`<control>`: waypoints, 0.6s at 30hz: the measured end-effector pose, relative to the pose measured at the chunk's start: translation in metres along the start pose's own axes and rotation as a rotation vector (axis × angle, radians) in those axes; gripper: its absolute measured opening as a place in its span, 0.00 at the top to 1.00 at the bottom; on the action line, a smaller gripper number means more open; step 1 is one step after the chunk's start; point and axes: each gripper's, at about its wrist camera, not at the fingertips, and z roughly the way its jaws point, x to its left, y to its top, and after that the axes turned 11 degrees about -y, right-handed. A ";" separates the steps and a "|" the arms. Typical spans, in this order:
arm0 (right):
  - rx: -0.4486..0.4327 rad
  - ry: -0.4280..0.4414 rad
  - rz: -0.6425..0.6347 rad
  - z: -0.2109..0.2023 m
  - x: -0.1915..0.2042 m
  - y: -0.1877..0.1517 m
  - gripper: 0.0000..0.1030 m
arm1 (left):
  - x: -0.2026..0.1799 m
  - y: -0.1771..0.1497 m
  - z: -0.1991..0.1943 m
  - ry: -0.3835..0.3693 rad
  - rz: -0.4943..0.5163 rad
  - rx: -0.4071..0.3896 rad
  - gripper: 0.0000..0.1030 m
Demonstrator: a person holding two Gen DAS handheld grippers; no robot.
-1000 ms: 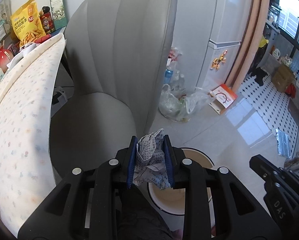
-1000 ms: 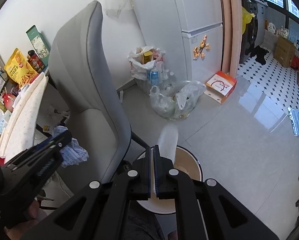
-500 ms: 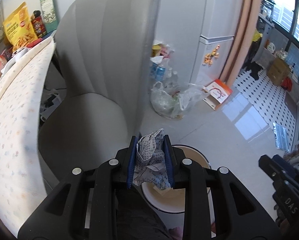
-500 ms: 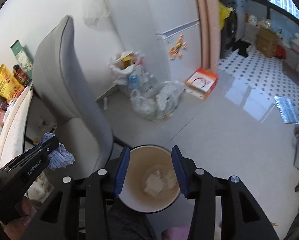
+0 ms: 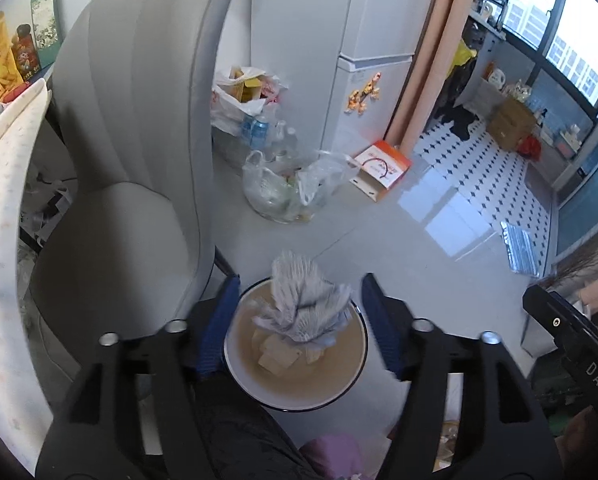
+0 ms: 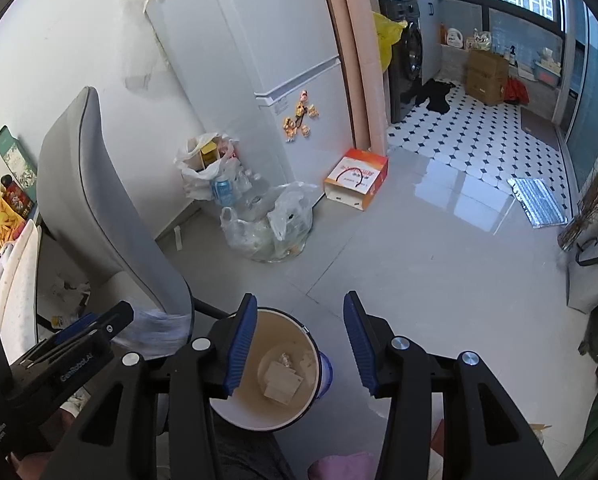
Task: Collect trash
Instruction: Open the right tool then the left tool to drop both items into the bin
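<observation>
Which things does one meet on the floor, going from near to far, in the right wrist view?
Trash bin → clear plastic bag → white bag with cans, against the wall beside the fridge.

Grey chair (image 5: 131, 128), white fridge (image 6: 259, 40), orange-and-white box (image 5: 383, 168). The paper wad (image 5: 303, 304) is white with fine blue print – the bin (image 5: 359, 364) is cream inside, dark-rimmed. Far floor (image 6: 471, 136) – white tiles, black diamonds.
</observation>
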 end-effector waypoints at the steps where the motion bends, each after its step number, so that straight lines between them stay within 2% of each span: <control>1: -0.002 0.004 -0.003 -0.002 0.001 0.000 0.56 | 0.001 0.001 -0.004 -0.001 -0.003 -0.009 0.28; 2: -0.004 0.010 -0.007 -0.004 0.003 0.001 0.56 | 0.003 0.001 -0.007 -0.003 -0.006 -0.014 0.21; 4: -0.014 0.018 -0.016 -0.009 0.008 0.001 0.56 | 0.007 0.003 -0.016 -0.004 -0.014 -0.034 0.13; 6: -0.026 0.027 -0.019 -0.016 0.012 0.001 0.52 | 0.012 0.003 -0.028 0.011 -0.026 -0.059 0.10; 14: -0.093 0.063 -0.050 -0.054 0.032 -0.002 0.28 | 0.037 0.001 -0.079 0.089 -0.066 -0.155 0.07; 18: -0.128 0.086 -0.076 -0.078 0.046 -0.008 0.23 | 0.047 -0.005 -0.113 0.116 -0.084 -0.215 0.06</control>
